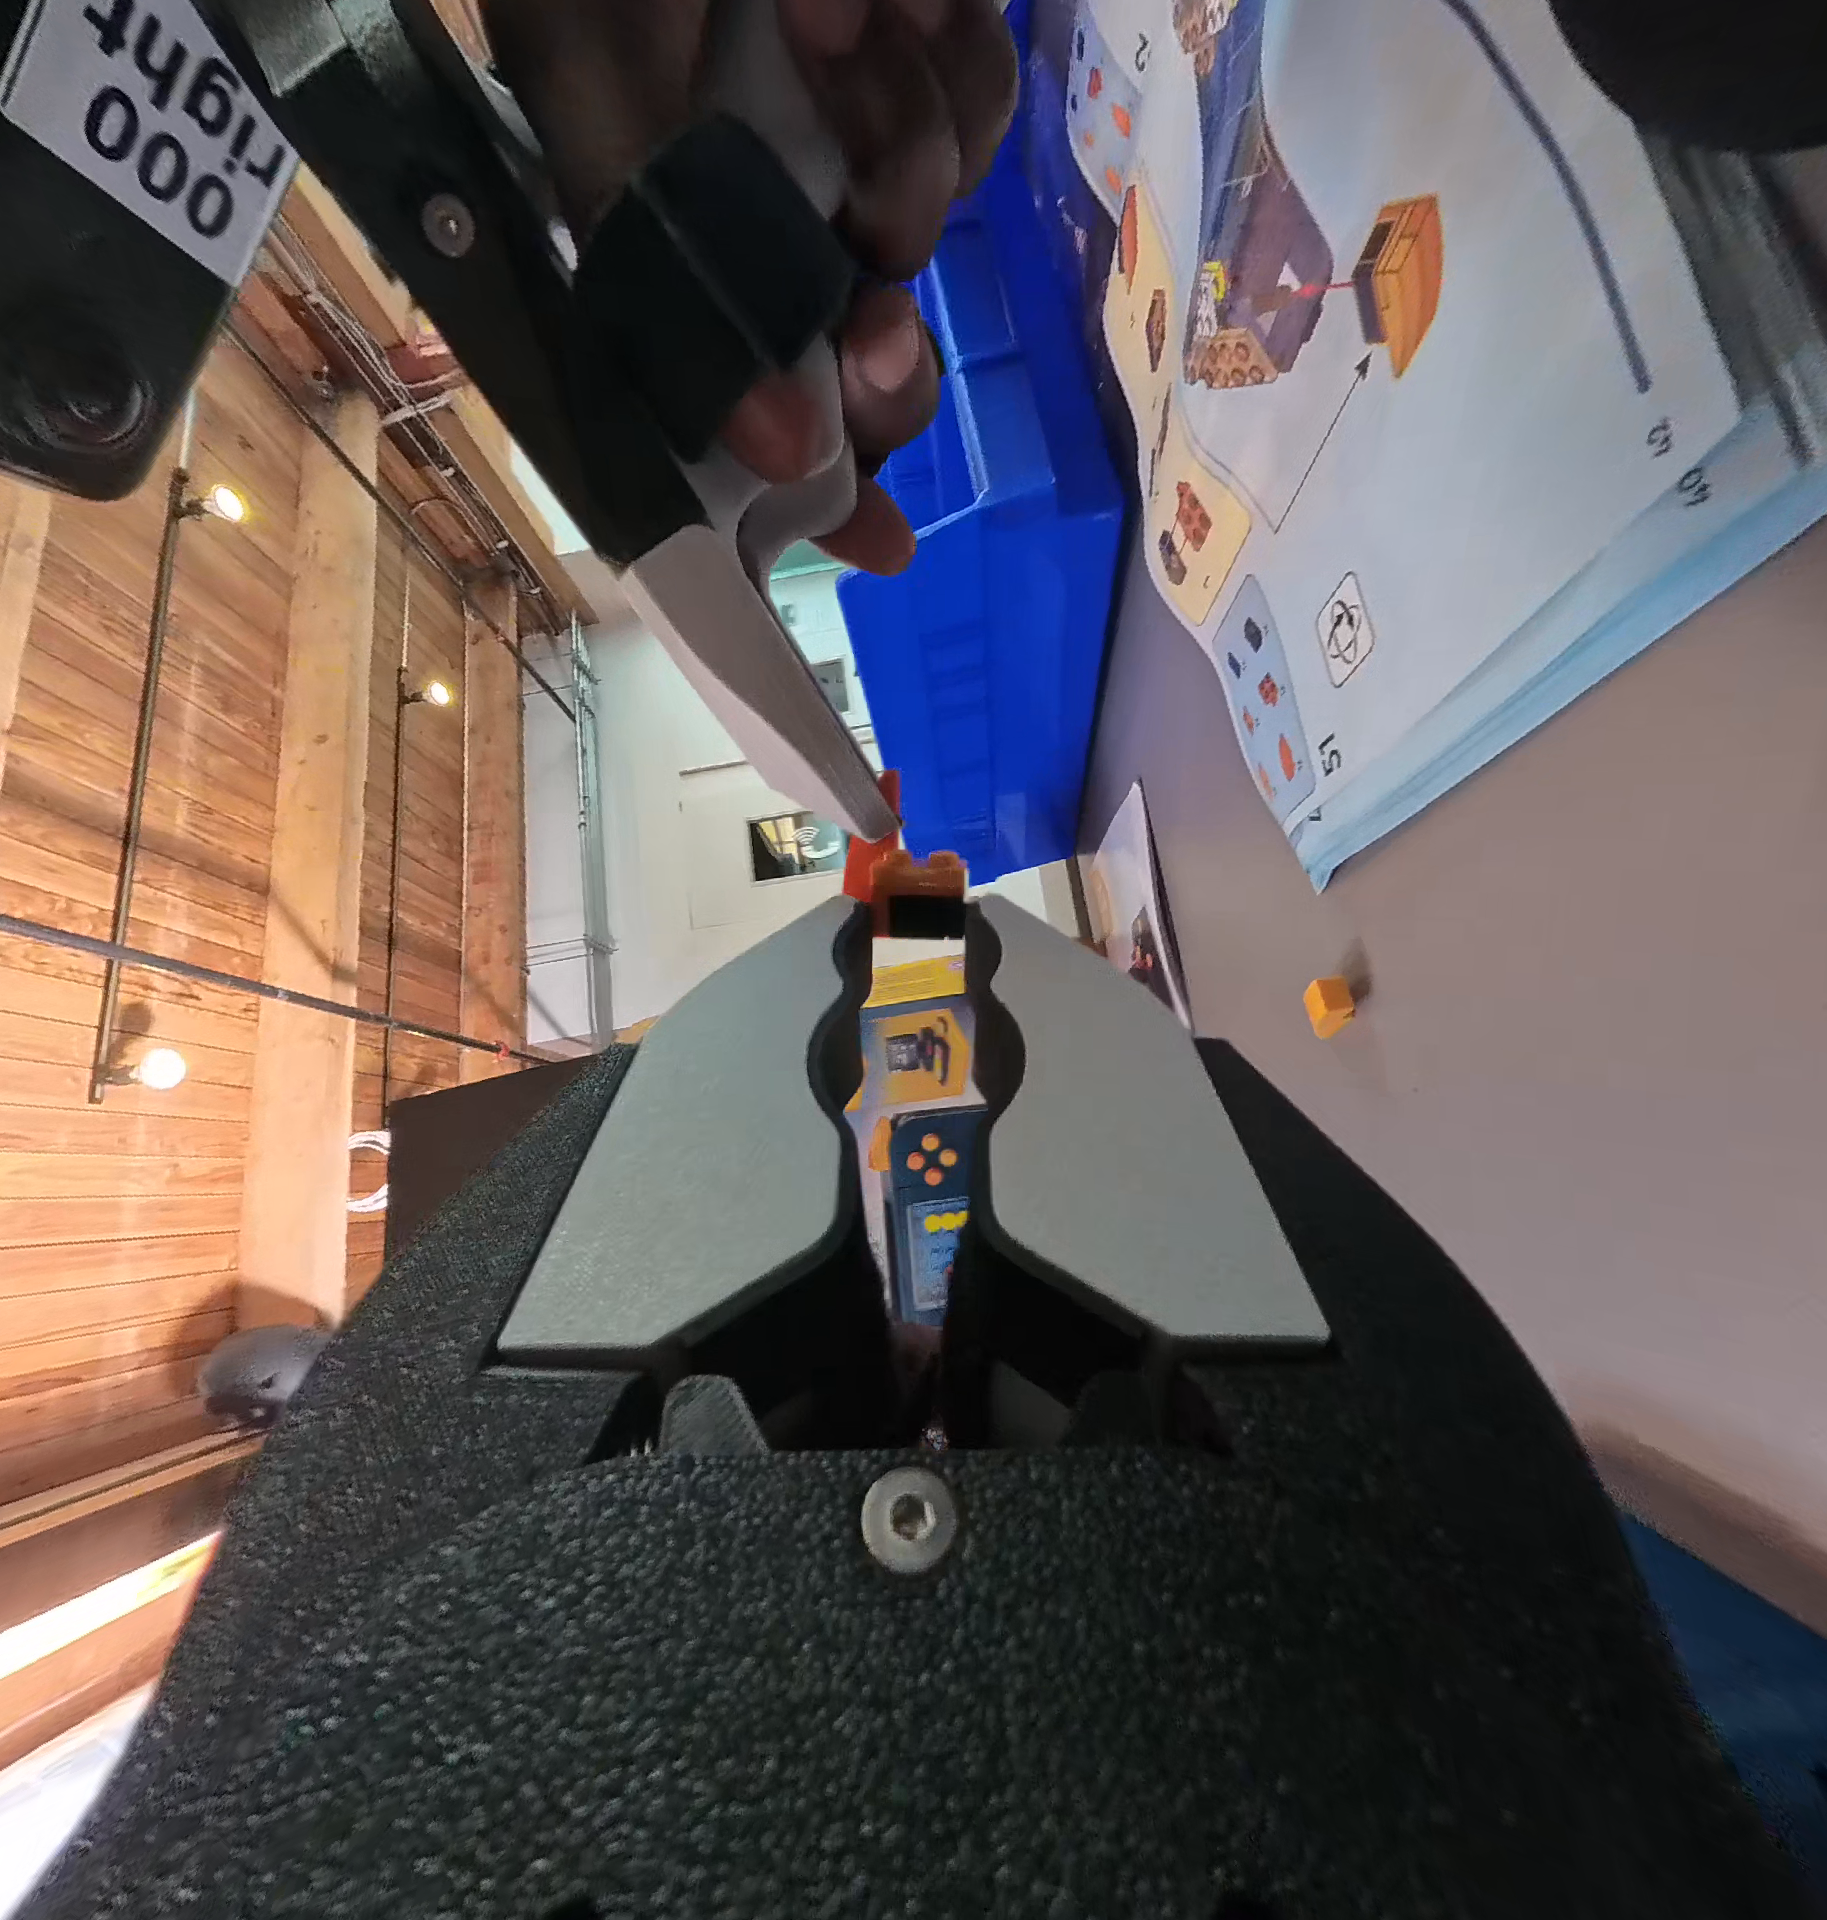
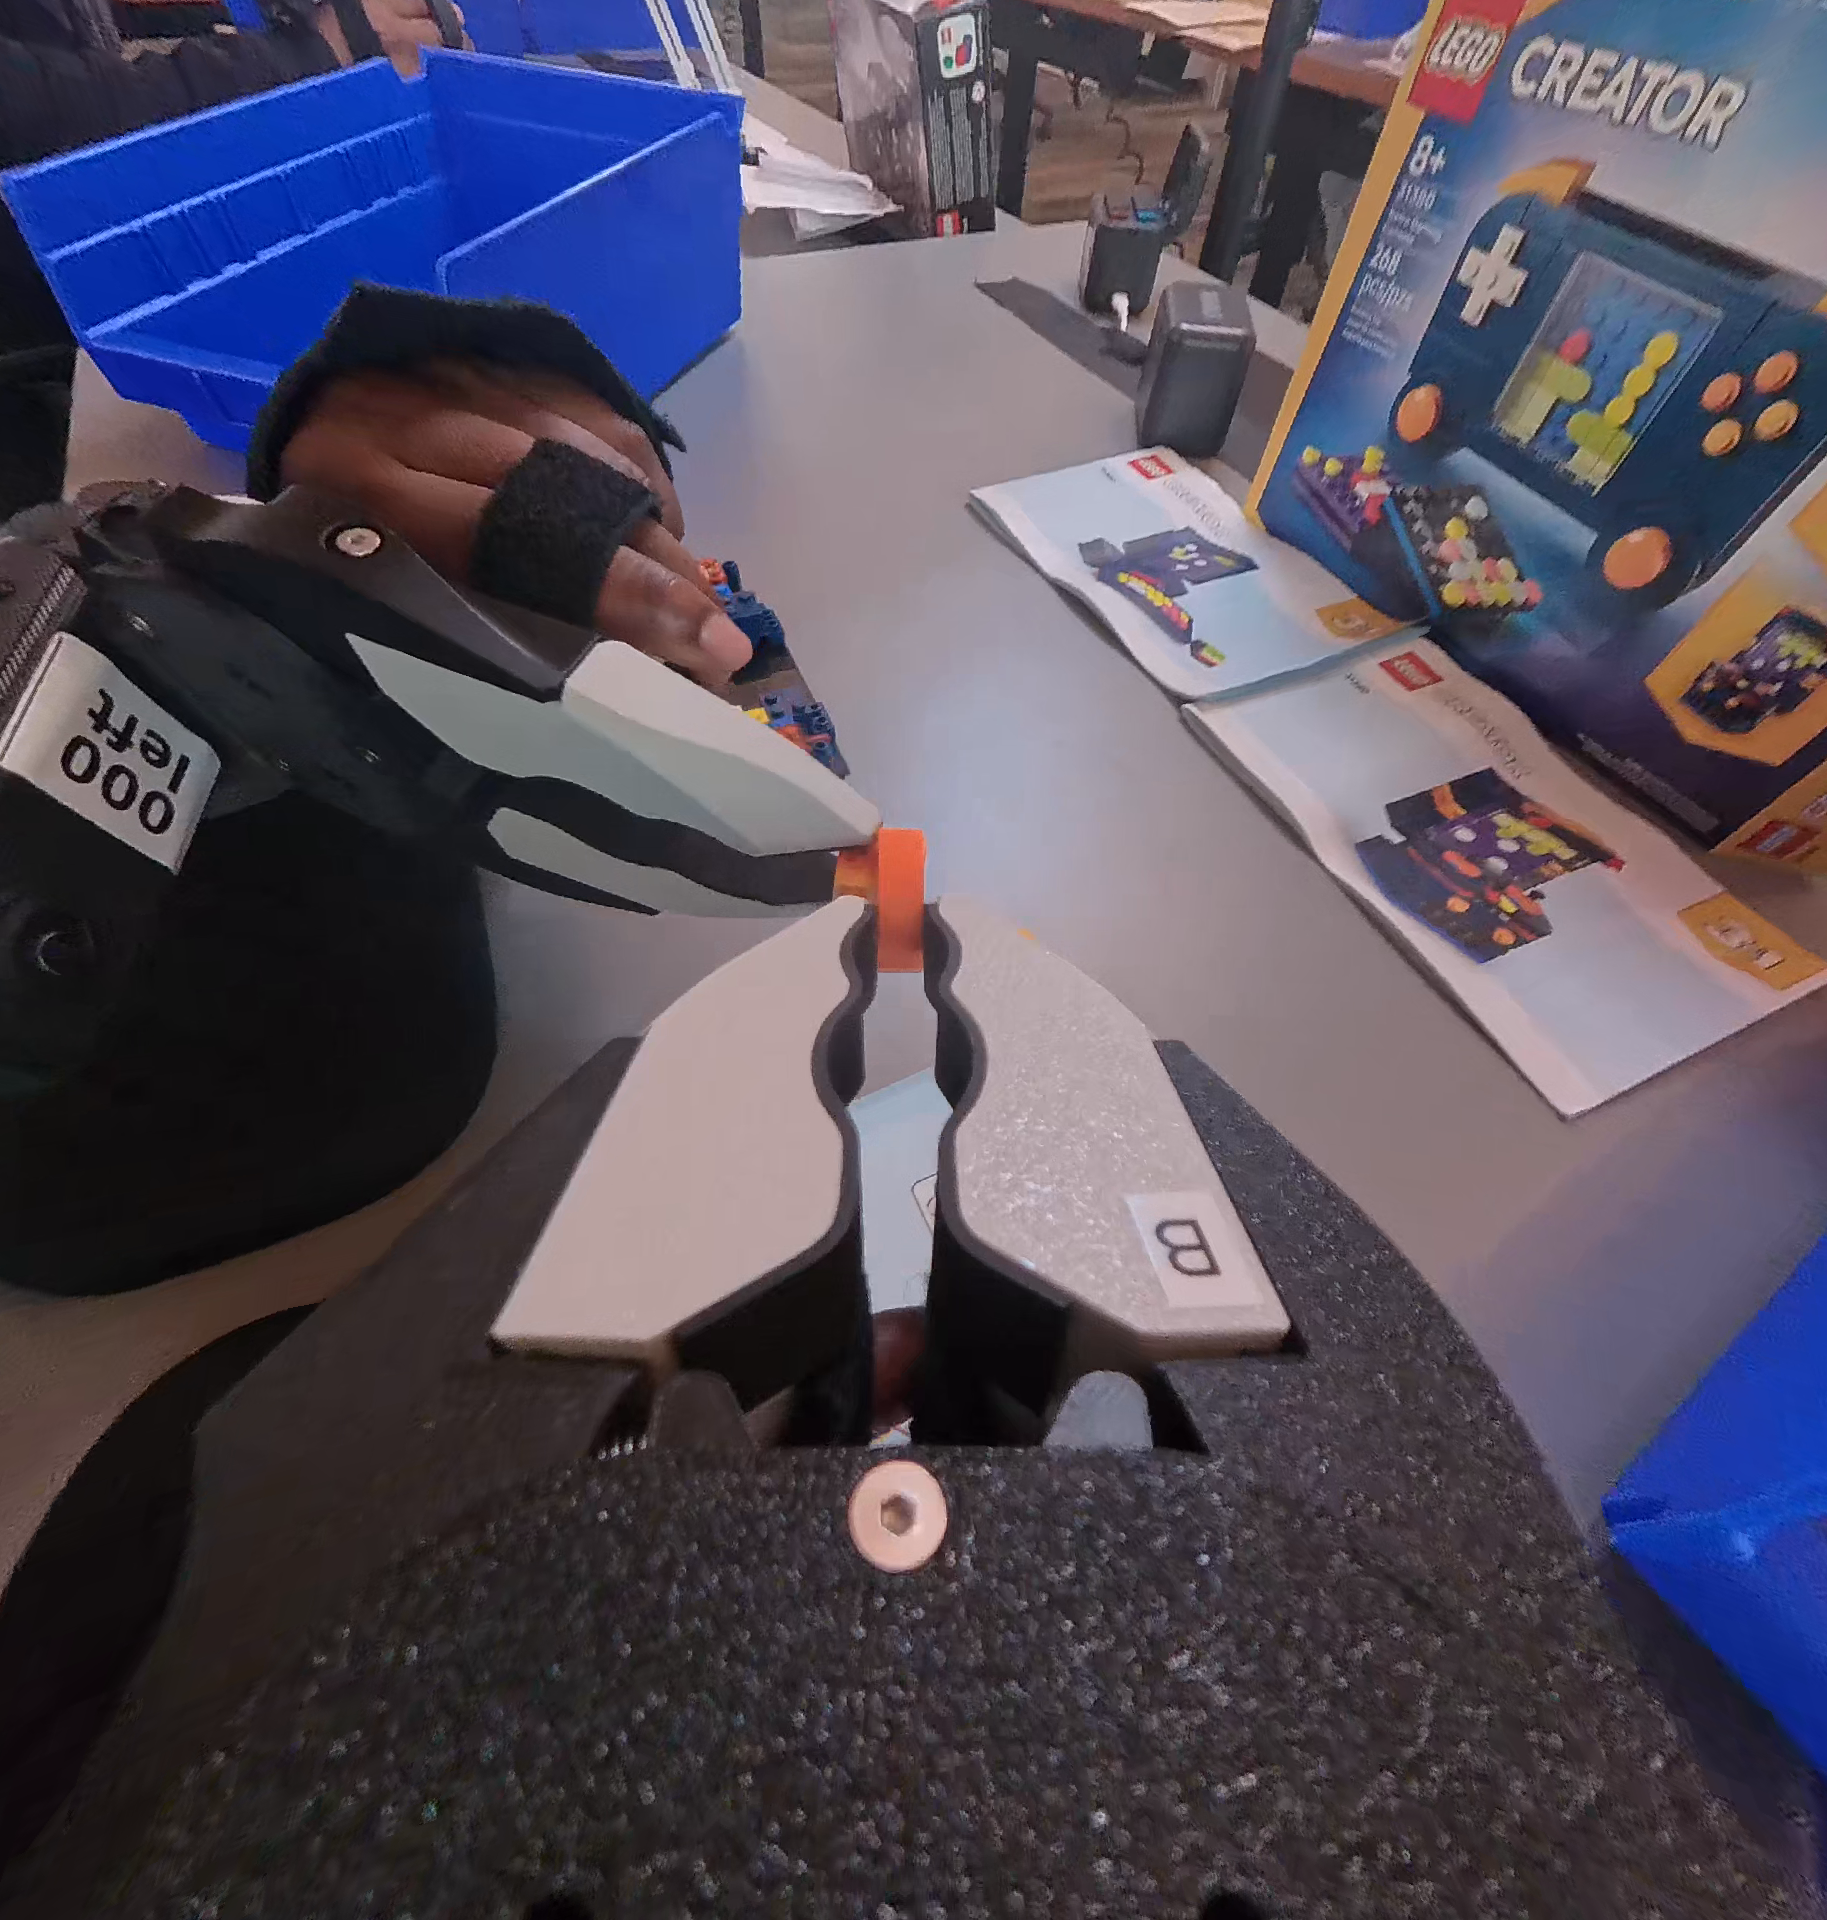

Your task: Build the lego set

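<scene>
In the left wrist view my left gripper [image 1: 919, 914] is shut on a small orange brick [image 1: 924, 883] with a dark hollow side facing the camera. In the right wrist view my right gripper [image 2: 896, 925] is shut on a flat orange piece [image 2: 898, 894], held on edge. The two grippers meet tip to tip above the grey table [image 2: 1044, 727]. The left gripper [image 2: 852, 852] comes in from the left, and its brick [image 2: 853, 871] touches the face of the flat piece. The right gripper [image 1: 878, 821] reaches down from the upper left in the left wrist view, with the flat piece [image 1: 862, 868] beside the brick.
A blue bin [image 2: 369, 208] stands at the back left and another blue bin [image 2: 1761, 1507] at the near right. A toy box [image 2: 1615, 416] and two booklets [image 2: 1200, 582] lie at the right. Loose bricks [image 2: 784, 717] lie behind the left gripper. A small yellow brick [image 1: 1330, 1006] and an open booklet [image 1: 1460, 416] lie on the table. The tips of both grippers are at nearly the same place.
</scene>
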`<state>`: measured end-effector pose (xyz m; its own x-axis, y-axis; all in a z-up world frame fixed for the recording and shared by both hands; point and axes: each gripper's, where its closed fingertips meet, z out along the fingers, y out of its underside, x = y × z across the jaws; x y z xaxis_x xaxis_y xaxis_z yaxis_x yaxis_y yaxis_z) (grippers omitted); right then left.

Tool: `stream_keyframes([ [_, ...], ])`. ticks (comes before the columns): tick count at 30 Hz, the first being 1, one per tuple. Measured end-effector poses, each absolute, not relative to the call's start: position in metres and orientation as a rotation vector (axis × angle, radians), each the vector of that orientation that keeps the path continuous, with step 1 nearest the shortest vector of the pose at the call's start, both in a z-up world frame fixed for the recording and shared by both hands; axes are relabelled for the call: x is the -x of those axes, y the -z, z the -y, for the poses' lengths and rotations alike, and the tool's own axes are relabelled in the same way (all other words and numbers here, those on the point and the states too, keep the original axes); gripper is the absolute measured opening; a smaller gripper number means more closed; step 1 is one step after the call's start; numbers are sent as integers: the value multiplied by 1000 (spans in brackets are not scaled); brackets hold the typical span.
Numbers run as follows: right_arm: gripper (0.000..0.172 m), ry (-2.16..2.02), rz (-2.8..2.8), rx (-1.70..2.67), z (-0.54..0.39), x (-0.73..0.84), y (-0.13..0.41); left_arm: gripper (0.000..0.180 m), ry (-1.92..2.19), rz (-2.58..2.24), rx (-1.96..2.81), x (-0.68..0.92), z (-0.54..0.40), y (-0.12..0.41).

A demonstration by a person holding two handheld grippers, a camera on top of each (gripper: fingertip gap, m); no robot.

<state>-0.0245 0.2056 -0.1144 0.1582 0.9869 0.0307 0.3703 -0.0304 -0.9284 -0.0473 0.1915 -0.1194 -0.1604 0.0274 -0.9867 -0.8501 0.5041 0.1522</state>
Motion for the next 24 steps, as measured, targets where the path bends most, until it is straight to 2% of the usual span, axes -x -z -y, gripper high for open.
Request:
stream_keyframes([
  [5,7,-981,1266,1571,-209,25,110,16,-716,-1439,876,48,-194,116],
  [12,7,-1133,874,1420,-223,25,72,16,-205,-976,1175,61,-202,80],
  [24,7,-1231,810,1437,-220,34,75,16,-82,-860,1281,63,-206,81],
])
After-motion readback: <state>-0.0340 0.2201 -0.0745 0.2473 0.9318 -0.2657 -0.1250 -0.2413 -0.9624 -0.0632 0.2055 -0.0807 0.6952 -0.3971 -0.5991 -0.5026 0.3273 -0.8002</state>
